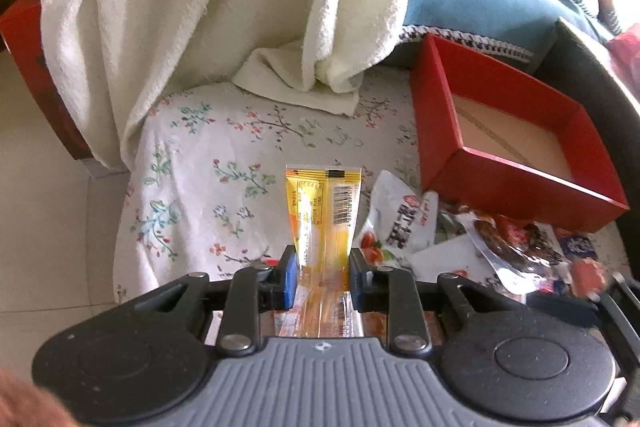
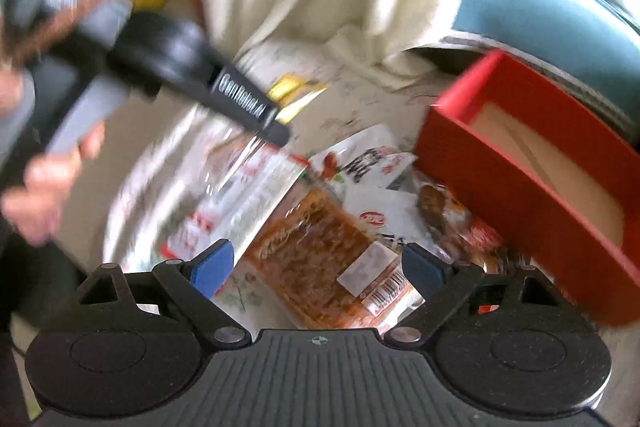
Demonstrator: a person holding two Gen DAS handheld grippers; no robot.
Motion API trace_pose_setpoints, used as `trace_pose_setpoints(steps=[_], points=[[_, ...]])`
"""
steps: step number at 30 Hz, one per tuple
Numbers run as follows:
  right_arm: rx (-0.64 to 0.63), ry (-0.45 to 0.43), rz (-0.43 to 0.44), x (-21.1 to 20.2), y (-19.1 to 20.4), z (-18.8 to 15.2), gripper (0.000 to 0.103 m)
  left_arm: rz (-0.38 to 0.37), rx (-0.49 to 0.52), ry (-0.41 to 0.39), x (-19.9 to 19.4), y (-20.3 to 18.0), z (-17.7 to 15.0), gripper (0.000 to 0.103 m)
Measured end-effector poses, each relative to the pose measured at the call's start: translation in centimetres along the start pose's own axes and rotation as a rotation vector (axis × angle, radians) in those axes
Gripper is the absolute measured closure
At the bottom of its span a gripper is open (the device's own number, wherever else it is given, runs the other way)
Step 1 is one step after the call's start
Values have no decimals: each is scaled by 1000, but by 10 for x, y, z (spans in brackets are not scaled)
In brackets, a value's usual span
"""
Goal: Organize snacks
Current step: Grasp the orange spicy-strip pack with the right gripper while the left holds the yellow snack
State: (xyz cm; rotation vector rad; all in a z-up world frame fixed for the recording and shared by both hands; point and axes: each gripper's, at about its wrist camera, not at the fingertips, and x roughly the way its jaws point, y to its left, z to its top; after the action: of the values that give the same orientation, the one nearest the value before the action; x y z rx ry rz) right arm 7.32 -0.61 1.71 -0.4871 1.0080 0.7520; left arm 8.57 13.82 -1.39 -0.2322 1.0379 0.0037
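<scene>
**Left wrist view: yellow packet clamped, red box open to the right**

Left gripper (image 1: 323,277) is clenched on a yellow snack packet (image 1: 323,205), blue pads pressing both its edges. Right gripper (image 2: 318,267) hangs released over an orange snack pack (image 2: 320,263). More wrappers crowd the near wall of the red box (image 1: 508,163). Bare floral cloth (image 1: 192,187) lies leftward.

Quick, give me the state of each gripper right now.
Left gripper: closed on the yellow snack packet.
Right gripper: open, holding nothing, above the orange snack packet.
</scene>
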Motion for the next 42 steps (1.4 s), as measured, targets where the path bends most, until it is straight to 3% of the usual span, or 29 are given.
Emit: trace_pose_setpoints(steps=[5, 10, 13, 16, 17, 20, 21, 24, 29, 34, 40, 42], points=[[-202, 121, 49, 14, 15, 20, 9, -51, -10, -14, -7, 3, 2, 83], [-226, 216, 38, 49, 19, 26, 13, -54, -15, 5, -4, 6, 2, 83], [-206, 206, 26, 48, 22, 22, 14, -49, -11, 10, -2, 7, 2, 83], [-126, 209, 30, 37, 16, 16, 25, -49, -5, 11, -1, 8, 2, 83], [-93, 206, 31, 32, 12, 14, 42, -50, -2, 11, -1, 8, 2, 83], [48, 195, 70, 20, -6, 2, 61, -48, 9, 4, -2, 5, 1, 83], [74, 185, 71, 17, -9, -3, 62, -43, 18, 0, -3, 2, 1, 83], [111, 166, 86, 13, -13, -13, 59, -31, 37, -3, -3, -4, 2, 82], [24, 153, 48, 22, 8, -7, 20, -19, 48, 0, -1, -13, 2, 82], [-84, 163, -31, 34, 29, -11, 19, 12, 69, -7, 0, -21, 2, 82], [41, 147, -21, 10, 6, -20, 55, 30, 84, -13, -1, -22, 1, 82], [103, 135, -12, 4, -4, -25, 62, 28, 89, -18, -2, -23, 2, 82]])
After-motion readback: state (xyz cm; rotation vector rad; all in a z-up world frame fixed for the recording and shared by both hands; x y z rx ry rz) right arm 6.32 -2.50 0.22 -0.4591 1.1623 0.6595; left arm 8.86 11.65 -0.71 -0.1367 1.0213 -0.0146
